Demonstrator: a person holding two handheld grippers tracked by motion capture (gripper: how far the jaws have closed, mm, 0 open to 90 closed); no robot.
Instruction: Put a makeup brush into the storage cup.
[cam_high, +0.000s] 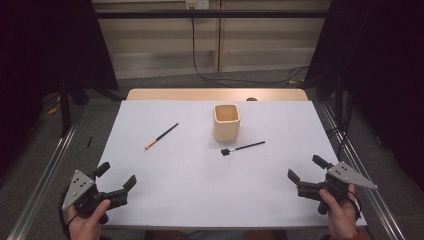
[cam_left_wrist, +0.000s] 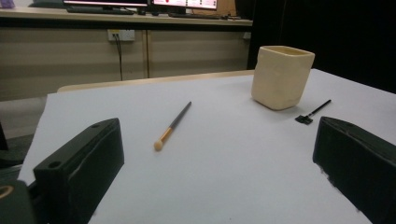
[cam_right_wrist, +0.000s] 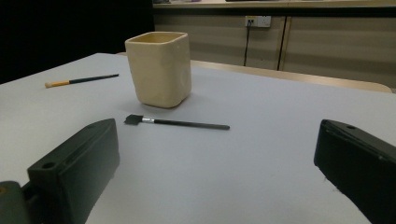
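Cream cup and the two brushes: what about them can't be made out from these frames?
- Cup inside: the high view shows just the upper inner walls; in both gripper views the near wall hides it, so whether it holds anything is unclear.
- Black flat brush: bristle detail too small in the high view.
- Tan-tipped brush: far and small in the right gripper view.
- Small dark thing at the table's far edge: too small to identify.
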